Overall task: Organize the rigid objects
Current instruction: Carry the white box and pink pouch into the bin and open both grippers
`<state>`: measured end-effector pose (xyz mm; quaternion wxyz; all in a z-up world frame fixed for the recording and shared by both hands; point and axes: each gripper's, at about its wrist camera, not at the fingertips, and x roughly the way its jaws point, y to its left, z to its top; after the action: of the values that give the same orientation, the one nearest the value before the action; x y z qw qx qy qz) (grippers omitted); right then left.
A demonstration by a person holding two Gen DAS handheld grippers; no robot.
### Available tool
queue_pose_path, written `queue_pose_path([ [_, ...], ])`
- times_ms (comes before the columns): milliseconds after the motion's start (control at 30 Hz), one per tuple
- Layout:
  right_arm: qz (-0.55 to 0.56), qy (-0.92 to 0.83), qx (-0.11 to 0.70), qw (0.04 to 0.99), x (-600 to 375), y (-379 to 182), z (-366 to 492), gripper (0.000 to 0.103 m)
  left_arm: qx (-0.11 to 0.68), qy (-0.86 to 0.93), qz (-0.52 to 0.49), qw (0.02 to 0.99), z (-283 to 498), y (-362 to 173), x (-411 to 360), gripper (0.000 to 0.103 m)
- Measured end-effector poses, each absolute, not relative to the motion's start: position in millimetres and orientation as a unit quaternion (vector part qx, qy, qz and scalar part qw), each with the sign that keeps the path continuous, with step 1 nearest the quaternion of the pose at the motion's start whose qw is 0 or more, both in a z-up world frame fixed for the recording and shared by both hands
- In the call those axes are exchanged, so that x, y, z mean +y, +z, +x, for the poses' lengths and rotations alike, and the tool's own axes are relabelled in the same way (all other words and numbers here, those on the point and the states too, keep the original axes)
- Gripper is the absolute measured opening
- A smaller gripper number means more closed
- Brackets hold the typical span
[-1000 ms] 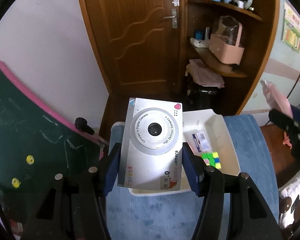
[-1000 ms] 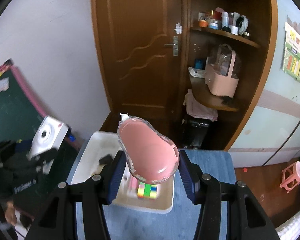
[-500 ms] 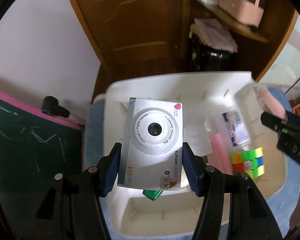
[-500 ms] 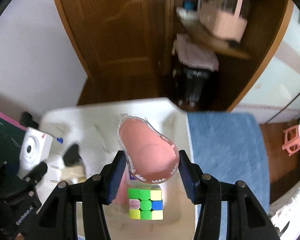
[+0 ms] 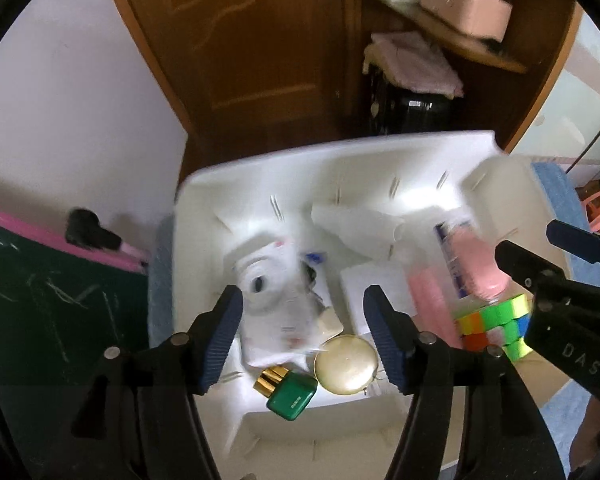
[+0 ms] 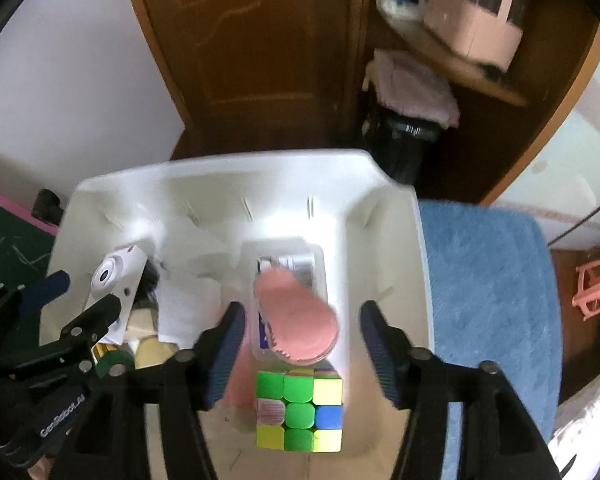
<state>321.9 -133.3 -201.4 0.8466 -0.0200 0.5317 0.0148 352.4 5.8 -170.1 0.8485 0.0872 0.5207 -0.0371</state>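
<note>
Both grippers hang over a white bin (image 5: pixel 340 148) (image 6: pixel 220 164). My left gripper (image 5: pixel 304 340) has its jaws opening, and the white toy camera (image 5: pixel 276 300) (image 6: pixel 116 276) lies blurred below them in the bin, clear of both pads. My right gripper (image 6: pixel 302 352) is opening as well; the pink oval item in its clear shell (image 6: pixel 296 320) (image 5: pixel 480 264) sits loose between the jaws, touching neither pad, just beyond a colour cube (image 6: pixel 300 412) (image 5: pixel 496 324). A green box (image 5: pixel 292 394) and a round cream case (image 5: pixel 346 364) lie near the camera.
The bin stands on a blue mat (image 6: pixel 480 280). A green chalkboard with a pink edge (image 5: pixel 40 280) leans at the left. Behind are a wooden door (image 5: pixel 260 40) and corner shelves (image 5: pixel 460 20). A pink stool (image 6: pixel 596 288) stands at the right.
Both grippers came down over the bin and opened. The camera left the left jaws and the pink item left the right jaws; both now lie in the bin.
</note>
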Motion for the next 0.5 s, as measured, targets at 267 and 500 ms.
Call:
queue_pose_path([
  [267,0.0,0.041,0.476,0.878,-139,-145,279,0.064,0.48,-0.034,0.084,0.873,311,-116,1,0.067],
  [500,0.009,0.051,0.446,0.893,-153,-102,214,0.064,0.463,-0.033,0.059,0.884,246,-75,0,0.069],
])
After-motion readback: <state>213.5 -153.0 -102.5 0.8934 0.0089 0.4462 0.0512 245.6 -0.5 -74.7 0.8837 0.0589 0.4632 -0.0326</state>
